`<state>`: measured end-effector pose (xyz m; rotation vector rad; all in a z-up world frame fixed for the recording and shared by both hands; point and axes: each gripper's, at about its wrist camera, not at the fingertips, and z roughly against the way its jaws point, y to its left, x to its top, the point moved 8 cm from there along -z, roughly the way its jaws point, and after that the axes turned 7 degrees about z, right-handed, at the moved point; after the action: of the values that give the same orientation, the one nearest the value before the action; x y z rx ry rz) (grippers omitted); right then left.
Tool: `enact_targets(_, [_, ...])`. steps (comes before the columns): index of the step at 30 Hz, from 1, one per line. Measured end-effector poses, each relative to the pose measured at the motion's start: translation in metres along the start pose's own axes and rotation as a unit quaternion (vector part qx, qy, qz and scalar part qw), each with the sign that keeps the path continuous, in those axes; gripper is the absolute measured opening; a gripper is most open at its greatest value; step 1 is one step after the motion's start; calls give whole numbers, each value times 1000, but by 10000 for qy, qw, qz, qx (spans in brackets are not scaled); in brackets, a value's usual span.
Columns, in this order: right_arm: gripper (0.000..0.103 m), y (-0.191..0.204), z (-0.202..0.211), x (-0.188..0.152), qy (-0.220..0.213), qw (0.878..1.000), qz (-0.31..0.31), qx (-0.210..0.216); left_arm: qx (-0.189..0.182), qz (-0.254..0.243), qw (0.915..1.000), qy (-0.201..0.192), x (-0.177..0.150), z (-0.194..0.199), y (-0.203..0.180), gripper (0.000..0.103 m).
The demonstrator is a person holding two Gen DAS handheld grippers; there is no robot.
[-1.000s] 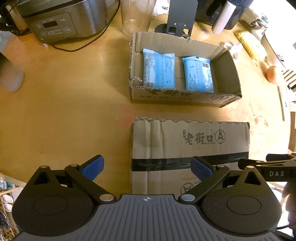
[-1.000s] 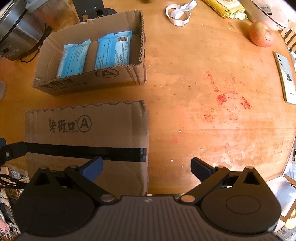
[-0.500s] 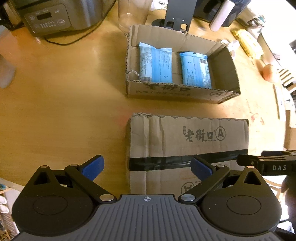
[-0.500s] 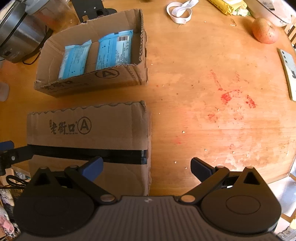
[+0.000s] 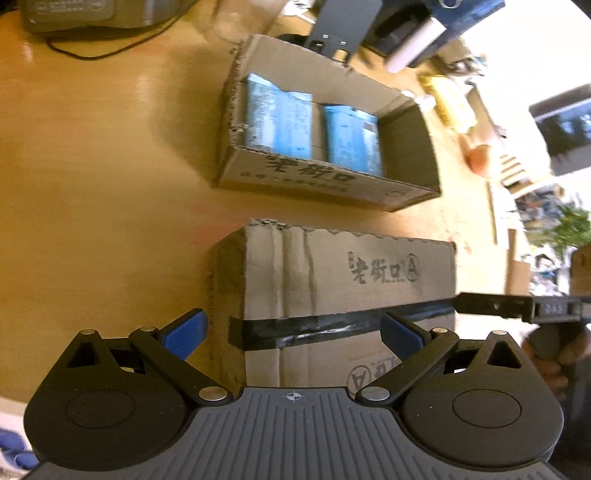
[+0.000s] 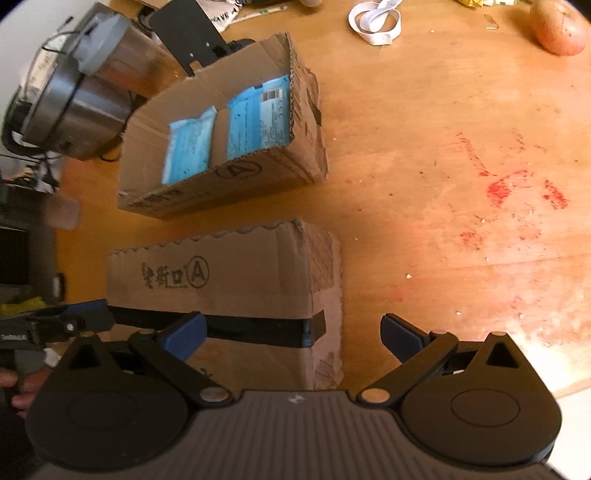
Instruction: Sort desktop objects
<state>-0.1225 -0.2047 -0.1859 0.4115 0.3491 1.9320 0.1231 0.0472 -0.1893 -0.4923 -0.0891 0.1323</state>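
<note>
An open cardboard box lies on the wooden table with two blue packets side by side inside. In front of it stands a closed cardboard box with black tape across it. My left gripper is open and empty, straddling the closed box's left end. My right gripper is open and empty, straddling its right end. Each gripper shows at the edge of the other's view.
A steel cooker with a cable, a clear cup and a black stand stand behind the open box. An apple, a white strap and red stains are on the table's right part.
Both grippers have dropped lower and tilted towards the closed box, which now shows its side faces. The jaws stay open. The boxes have not moved.
</note>
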Motion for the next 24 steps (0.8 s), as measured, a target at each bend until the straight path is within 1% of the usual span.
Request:
enact_targets(3, [103, -2, -1, 0, -45, 9997, 43, 255, -363, 2, 9993, 31, 0, 0, 4, 103])
enact_targets(5, [103, -2, -2, 0, -58, 9990, 76, 431, -484, 25, 9988, 67, 1, -3, 8, 103])
enact_targets(9, [103, -5, -4, -3, -60, 9973, 183, 702, -877, 104, 9961, 88, 3, -3, 15, 102])
enact_targets(15, [103, -11, -6, -6, -53, 9961, 125, 869, -1063, 124, 9942, 137, 4, -4, 23, 102])
enact_targets(17, [100, -12, -6, -6, -53, 9960, 96, 884, -1082, 124, 9940, 142, 4, -5, 24, 102])
enact_targets(19, [94, -12, -6, -6, -64, 9960, 107, 889, -1058, 142, 9942, 162, 3, -7, 26, 102])
enact_targets(20, [91, -12, -5, -6, -70, 9959, 113, 892, -1051, 146, 9942, 169, 3, -8, 27, 96])
enact_targets(21, [83, -11, -5, -6, -76, 9959, 119, 894, -1044, 166, 9943, 166, 3, -9, 28, 87])
enact_targets(22, [71, -11, -4, -7, -82, 9959, 125, 897, -1029, 178, 9944, 180, 2, -9, 29, 68])
enact_targets(23, [66, -11, -4, -7, -88, 9958, 131, 900, -1014, 189, 9945, 194, 1, -10, 30, 62])
enact_targets(24, [55, -11, -4, -7, -94, 9958, 137, 902, -958, 199, 9950, 180, 2, -10, 32, 59])
